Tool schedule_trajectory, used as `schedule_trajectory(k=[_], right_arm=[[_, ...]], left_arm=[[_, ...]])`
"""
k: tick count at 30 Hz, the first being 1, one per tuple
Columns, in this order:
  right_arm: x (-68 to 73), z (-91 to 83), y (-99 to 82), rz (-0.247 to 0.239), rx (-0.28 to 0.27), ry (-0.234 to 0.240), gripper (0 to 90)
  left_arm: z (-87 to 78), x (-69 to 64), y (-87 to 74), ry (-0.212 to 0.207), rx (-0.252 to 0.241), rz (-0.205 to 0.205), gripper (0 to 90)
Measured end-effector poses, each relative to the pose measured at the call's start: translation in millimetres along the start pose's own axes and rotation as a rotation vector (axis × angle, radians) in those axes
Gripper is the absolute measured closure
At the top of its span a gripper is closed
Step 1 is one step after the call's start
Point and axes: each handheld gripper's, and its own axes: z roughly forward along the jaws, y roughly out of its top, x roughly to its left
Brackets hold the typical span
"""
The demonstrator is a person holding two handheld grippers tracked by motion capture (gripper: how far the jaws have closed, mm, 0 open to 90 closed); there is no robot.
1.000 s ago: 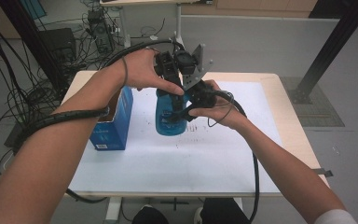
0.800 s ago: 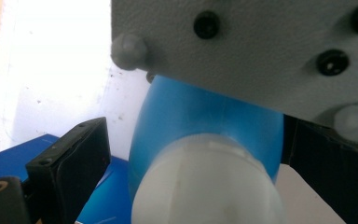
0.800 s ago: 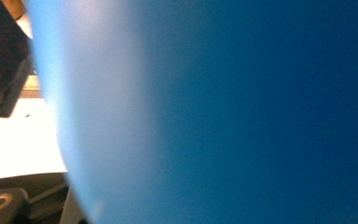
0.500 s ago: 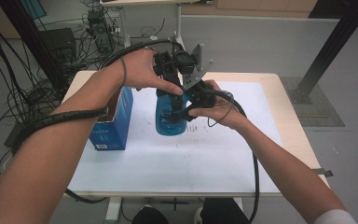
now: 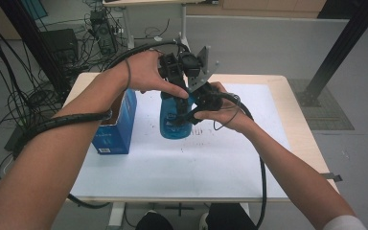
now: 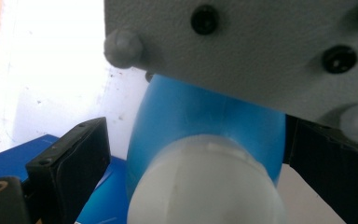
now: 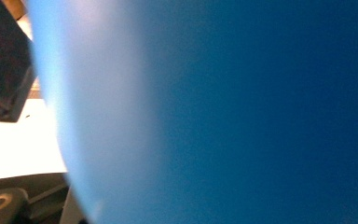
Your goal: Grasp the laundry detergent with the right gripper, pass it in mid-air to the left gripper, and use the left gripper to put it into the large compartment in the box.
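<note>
A blue bottle with a white cap stands on the white sheet near the table's middle. From above, my left gripper comes down over its top. Its two black jaws straddle the cap and shoulder, with a narrow gap showing beside the left one. From the right, my right gripper is pressed onto the bottle's upper body. One of its fingers lies against the bottle's edge. Its grey three-cornered plate hangs in front of the left gripper's camera.
A blue carton stands open-topped just left of the bottle, close to the left forearm. The white sheet covers most of the wooden table. Cables trail from both grippers, and more lie on the floor at the left.
</note>
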Motion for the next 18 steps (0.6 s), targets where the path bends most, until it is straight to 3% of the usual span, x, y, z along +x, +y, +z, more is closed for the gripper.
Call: schedule_trajectory(k=[18], right_arm=[[-0.4,-0.5,-0.2,0.0,-0.002,-0.001,43.6]], left_arm=[[0.3,0.4,0.3,0.001,0.005,0.003,5.5]])
